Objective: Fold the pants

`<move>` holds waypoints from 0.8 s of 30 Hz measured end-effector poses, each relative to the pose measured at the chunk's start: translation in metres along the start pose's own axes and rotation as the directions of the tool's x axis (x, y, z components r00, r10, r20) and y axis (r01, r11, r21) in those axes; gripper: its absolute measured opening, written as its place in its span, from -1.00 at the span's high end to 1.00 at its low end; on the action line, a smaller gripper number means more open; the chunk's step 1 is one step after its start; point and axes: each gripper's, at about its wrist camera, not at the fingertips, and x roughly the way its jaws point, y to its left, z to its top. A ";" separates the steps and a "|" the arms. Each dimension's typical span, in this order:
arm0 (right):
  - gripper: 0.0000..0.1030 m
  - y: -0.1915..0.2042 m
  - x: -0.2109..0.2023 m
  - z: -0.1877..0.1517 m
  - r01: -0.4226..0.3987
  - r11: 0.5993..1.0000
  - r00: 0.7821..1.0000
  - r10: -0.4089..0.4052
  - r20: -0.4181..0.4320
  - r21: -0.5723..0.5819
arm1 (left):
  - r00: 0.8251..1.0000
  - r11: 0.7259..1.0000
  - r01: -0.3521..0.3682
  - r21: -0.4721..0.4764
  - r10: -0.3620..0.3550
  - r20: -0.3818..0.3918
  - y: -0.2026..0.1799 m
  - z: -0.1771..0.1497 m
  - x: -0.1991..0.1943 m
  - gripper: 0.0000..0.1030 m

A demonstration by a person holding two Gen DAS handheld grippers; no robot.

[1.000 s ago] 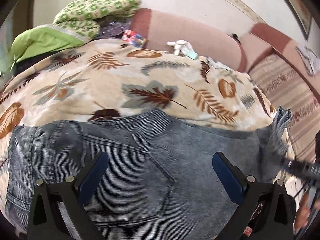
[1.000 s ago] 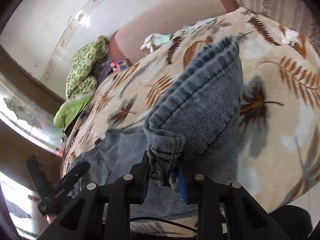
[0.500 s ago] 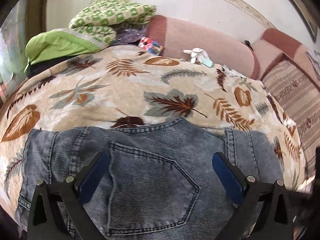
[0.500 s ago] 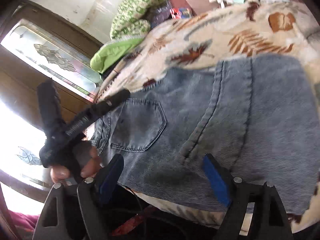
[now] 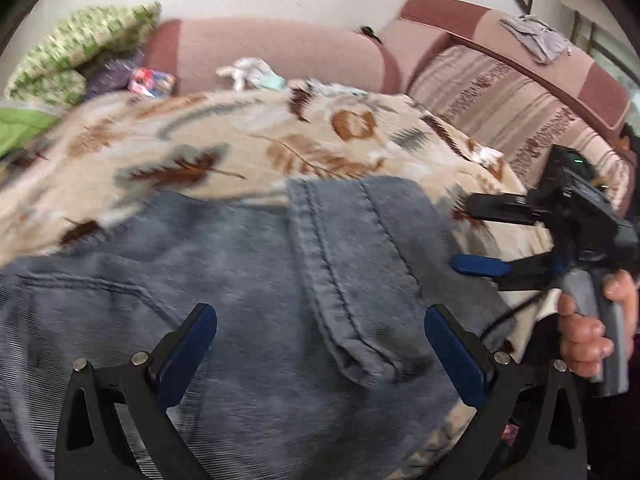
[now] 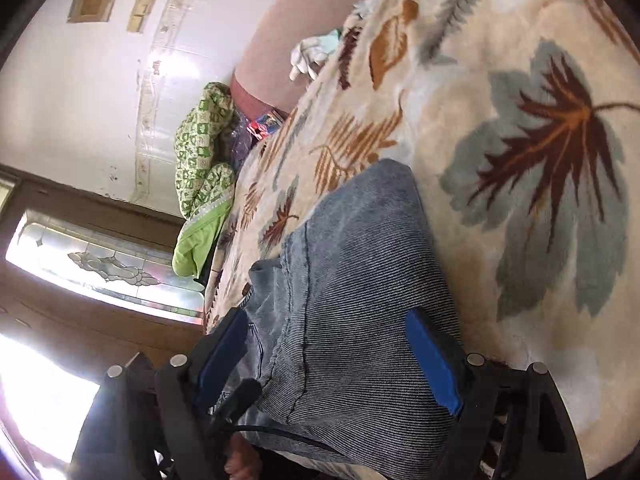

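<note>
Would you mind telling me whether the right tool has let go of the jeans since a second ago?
Yes. The right tool, then shut on a denim fold, now stands open above the jeans lying flat on the blanket.

A lived-in home sitting room is being shown: a pink-and-maroon corner sofa (image 5: 280,54) is being used along the white wall, a leaf-patterned blanket (image 5: 248,140) is being spread out, folded bedding (image 6: 202,148) is being stacked, and daylight is being admitted through a leaded-glass window (image 6: 104,268).

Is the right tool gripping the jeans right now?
No: the right tool stands open over the jeans, its pads apart with nothing pinched.
</note>
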 end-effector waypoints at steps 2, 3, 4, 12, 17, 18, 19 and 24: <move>-0.63 -0.013 0.000 0.003 -0.028 0.998 1.000 0.028 -0.013 0.049 | 0.997 0.999 0.045 -0.005 -0.045 -0.055 -0.003 -0.005 0.013 -0.84; -0.63 -0.016 -0.003 0.004 -0.049 0.996 0.999 0.050 -0.011 0.070 | 0.998 1.000 0.028 0.010 -0.027 -0.051 -0.006 -0.006 0.016 -0.78; -0.63 -0.015 -0.002 0.003 -0.062 0.995 0.998 0.064 -0.016 0.079 | 0.999 0.999 0.018 0.039 -0.017 -0.028 -0.011 -0.008 0.015 -0.66; -0.63 0.006 -0.008 -0.006 -0.087 0.996 0.996 0.087 0.020 0.009 | 0.992 0.992 0.127 0.024 -0.127 -0.009 -0.012 -0.006 0.012 0.15; -0.63 0.015 -0.009 -0.008 -0.040 0.999 0.998 0.042 0.037 -0.035 | 0.989 0.989 0.147 -0.009 -0.147 0.004 -0.008 -0.003 0.010 0.56; -0.63 0.016 -0.007 -0.009 -0.031 0.999 0.999 0.032 0.032 -0.040 | 0.989 0.989 0.149 -0.009 -0.149 0.000 -0.009 -0.004 0.009 0.56; -0.63 0.017 -0.005 -0.009 -0.025 0.999 0.999 0.026 0.027 -0.047 | 0.989 0.989 0.149 -0.007 -0.149 -0.004 -0.011 -0.005 0.009 0.56; -0.63 0.022 0.006 -0.014 0.017 0.996 1.000 -0.017 -0.004 -0.087 | 0.982 0.983 0.186 -0.001 -0.186 -0.028 -0.030 -0.018 0.004 0.56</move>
